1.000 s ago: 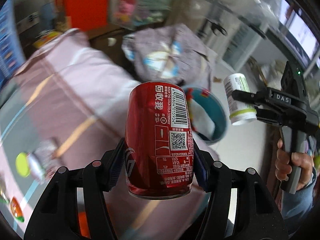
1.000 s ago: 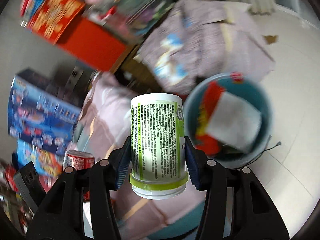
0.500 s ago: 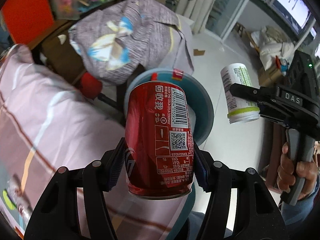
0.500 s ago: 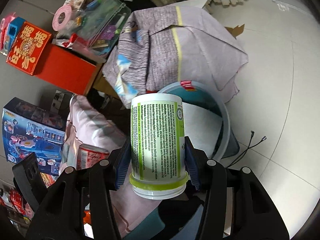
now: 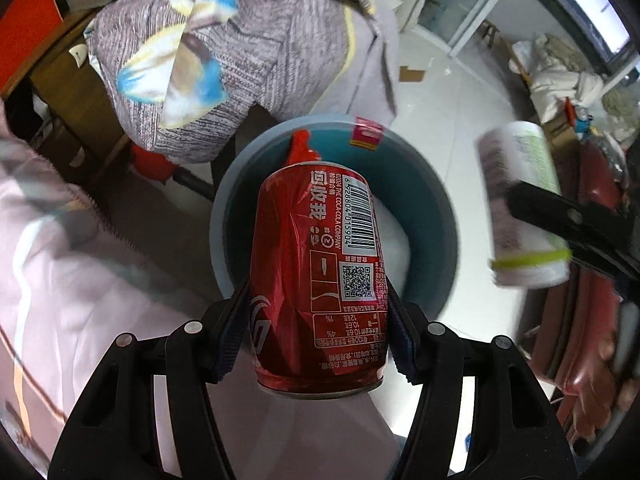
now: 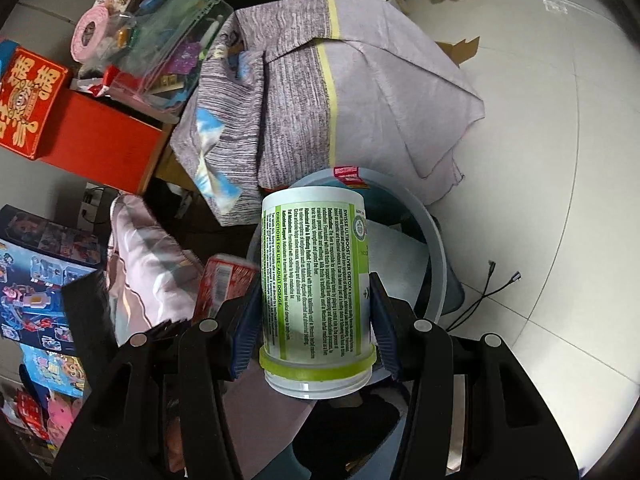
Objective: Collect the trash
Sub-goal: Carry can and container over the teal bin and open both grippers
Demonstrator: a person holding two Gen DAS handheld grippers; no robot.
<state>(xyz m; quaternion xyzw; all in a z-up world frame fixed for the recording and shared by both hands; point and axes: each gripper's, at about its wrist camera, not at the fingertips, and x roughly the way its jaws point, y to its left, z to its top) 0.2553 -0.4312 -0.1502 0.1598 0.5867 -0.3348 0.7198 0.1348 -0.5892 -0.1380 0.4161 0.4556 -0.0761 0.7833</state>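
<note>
A pale tiled floor fills the right of the scene, open and bare apart from a thin black cable. A grey-purple cloth is draped over something bulky at the far side, and a pink bedcover spreads along the left.

Between them on the floor stands a round blue bin, its mouth facing up, with white paper and a red scrap already inside. The cloth hangs just beside its far rim and the bedcover lies close on the left; the floor side to the right is the clear way in.

The left gripper is clamped on a dented red cola can. The can's long axis runs along the fingers, pointing steeply down, and in the left wrist view it sits directly over the bin's opening.

The right gripper is clenched around a white supplement bottle with a green label, also lengthwise along the fingers. Seen from the left camera, this bottle hangs over bare floor beyond the bin's right rim, so the left hand appears the nearer to a drop. The can looks ready to release; the bottle probably needs carrying further left over the rim first.
</note>
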